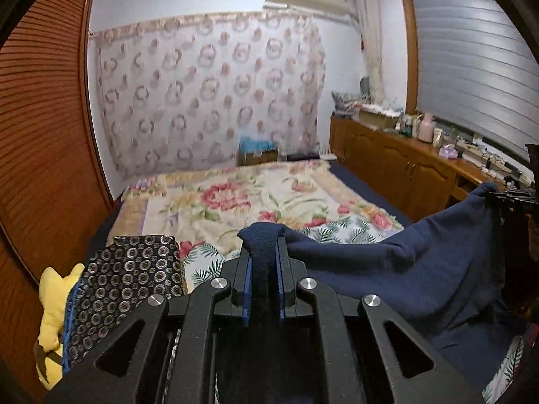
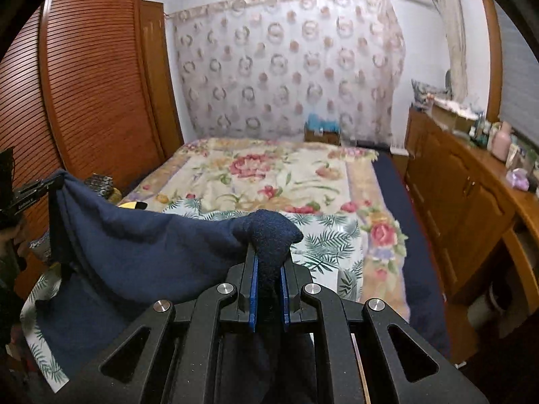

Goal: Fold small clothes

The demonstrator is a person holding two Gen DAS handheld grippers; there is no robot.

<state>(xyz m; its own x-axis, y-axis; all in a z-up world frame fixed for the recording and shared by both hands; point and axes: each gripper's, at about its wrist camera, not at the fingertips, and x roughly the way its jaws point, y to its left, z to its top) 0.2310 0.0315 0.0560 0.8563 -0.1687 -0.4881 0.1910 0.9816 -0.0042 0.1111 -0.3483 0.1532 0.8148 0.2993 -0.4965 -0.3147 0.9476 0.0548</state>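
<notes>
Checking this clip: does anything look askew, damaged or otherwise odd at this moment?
Nothing stands out. The navy garment hangs slack between the left claw and right claw, each shut on a bunched edge, above the floral bedspread. The patterned dark cloth and yellow plush lie heaped at the bed's left side.

We see a plain navy-blue garment (image 1: 421, 269) — dark against the bedspread (image 1: 235, 202), which is cream with pink-red roses and green fern leaves. Beside the bedspread lies a black cloth (image 1: 128, 276) with silver rings and a yellow plush toy (image 1: 55, 306). Beyond the bedspread hangs a white curtain (image 2: 286, 64) with pink rings — next to it, reddish-brown slatted doors (image 2: 94, 77).
</notes>
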